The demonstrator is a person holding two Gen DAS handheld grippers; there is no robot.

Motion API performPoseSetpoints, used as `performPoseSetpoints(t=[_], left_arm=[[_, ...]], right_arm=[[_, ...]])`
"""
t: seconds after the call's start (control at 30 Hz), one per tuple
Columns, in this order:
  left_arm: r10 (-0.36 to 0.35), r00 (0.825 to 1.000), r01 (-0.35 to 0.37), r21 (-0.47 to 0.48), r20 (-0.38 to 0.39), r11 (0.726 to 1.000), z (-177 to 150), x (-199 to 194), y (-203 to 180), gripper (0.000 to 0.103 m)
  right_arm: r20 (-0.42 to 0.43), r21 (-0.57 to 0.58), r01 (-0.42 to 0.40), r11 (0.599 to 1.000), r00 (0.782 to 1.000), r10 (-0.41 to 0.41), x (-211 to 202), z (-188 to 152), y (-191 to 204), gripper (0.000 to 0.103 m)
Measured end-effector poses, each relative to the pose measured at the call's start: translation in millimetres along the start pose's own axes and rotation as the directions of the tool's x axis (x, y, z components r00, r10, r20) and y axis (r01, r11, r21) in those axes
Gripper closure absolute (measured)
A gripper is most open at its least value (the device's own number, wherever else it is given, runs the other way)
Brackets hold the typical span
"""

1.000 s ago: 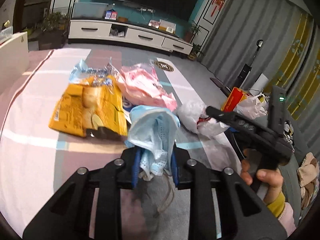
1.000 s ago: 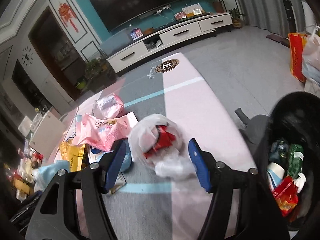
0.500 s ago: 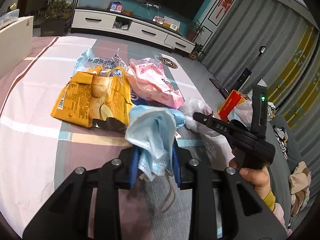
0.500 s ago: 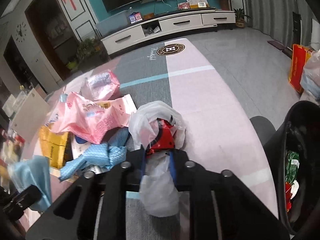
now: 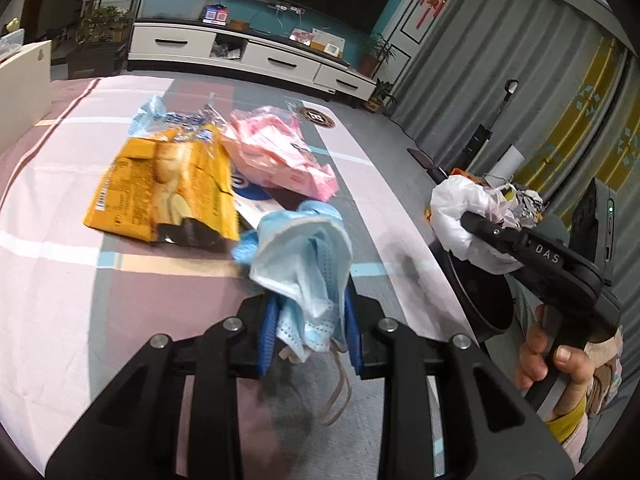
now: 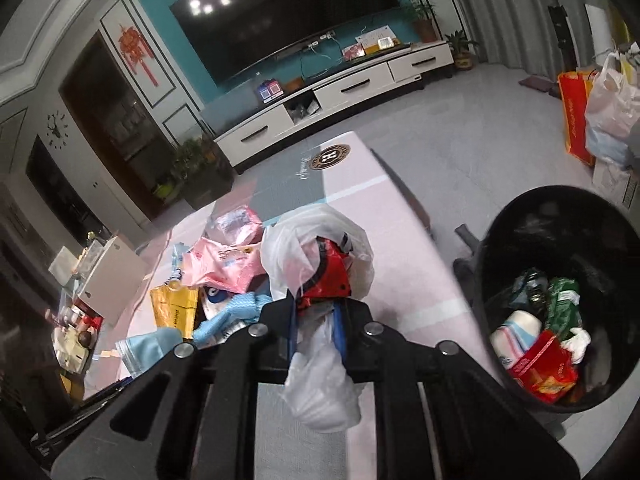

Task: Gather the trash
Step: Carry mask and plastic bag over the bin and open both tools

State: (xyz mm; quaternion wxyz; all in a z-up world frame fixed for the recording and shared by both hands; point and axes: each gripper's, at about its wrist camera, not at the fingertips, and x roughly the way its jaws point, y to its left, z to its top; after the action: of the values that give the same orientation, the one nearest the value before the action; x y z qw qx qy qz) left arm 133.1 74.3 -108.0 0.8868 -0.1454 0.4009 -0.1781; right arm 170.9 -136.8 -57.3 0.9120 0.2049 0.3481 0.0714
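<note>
My left gripper (image 5: 310, 320) is shut on a crumpled pale blue face mask (image 5: 308, 256), whose ear loops dangle below the jaws above the table. My right gripper (image 6: 316, 320) is shut on a white plastic bag (image 6: 296, 256) with a red wrapper (image 6: 326, 280) inside, held off the table. In the left wrist view that right gripper (image 5: 466, 220) carries the white plastic bag (image 5: 456, 208) over the table's right edge. A black bin (image 6: 516, 216) with several pieces of trash in it stands on the floor to the right.
On the pink and grey tablecloth (image 5: 52, 280) lie a yellow snack bag (image 5: 160, 188), a pink packet (image 5: 280, 152) and a blue cloth (image 6: 228, 314). A white box (image 5: 24, 92) stands at the far left. Shopping bags (image 6: 600, 112) sit on the floor.
My right gripper has shut on the white bag and lifted it off the table, moving right toward the bin. My left gripper has kept hold of the mask almost in place.
</note>
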Motion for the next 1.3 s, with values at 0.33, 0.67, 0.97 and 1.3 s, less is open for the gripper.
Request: performPoseSetpoints(t=[0.33, 0.67, 0.97, 1.3], left_arm=[[-0.038, 0.999, 0.041, 0.066, -0.035, 0.997, 4.5, 21.3, -59.9, 0.074], [-0.193, 0.978, 0.203, 0.153, -0.079, 0.967, 28.4, 67.0, -164.0, 0.074], [-0.283, 0.936, 0.310, 0.112, -0.211, 0.944, 33.6, 133.1, -218.0, 0.074], [-0.222, 0.932, 0.264, 0.119, -0.285, 0.957, 21.9, 189.9, -236.8, 0.057]], right_arm=[[0.047, 0.065, 0.047, 0.997, 0.998, -0.050, -36.9, 9.5, -54.9, 0.087], [0.106, 0.164, 0.091, 0.982, 0.988, -0.110, -72.2, 14.8, -113.3, 0.087], [0.095, 0.291, 0.145, 0.946, 0.979, -0.179, -89.8, 9.6, -174.7, 0.086], [-0.002, 0.344, 0.188, 0.920, 0.980, -0.199, -69.6, 7.0, -203.4, 0.078]])
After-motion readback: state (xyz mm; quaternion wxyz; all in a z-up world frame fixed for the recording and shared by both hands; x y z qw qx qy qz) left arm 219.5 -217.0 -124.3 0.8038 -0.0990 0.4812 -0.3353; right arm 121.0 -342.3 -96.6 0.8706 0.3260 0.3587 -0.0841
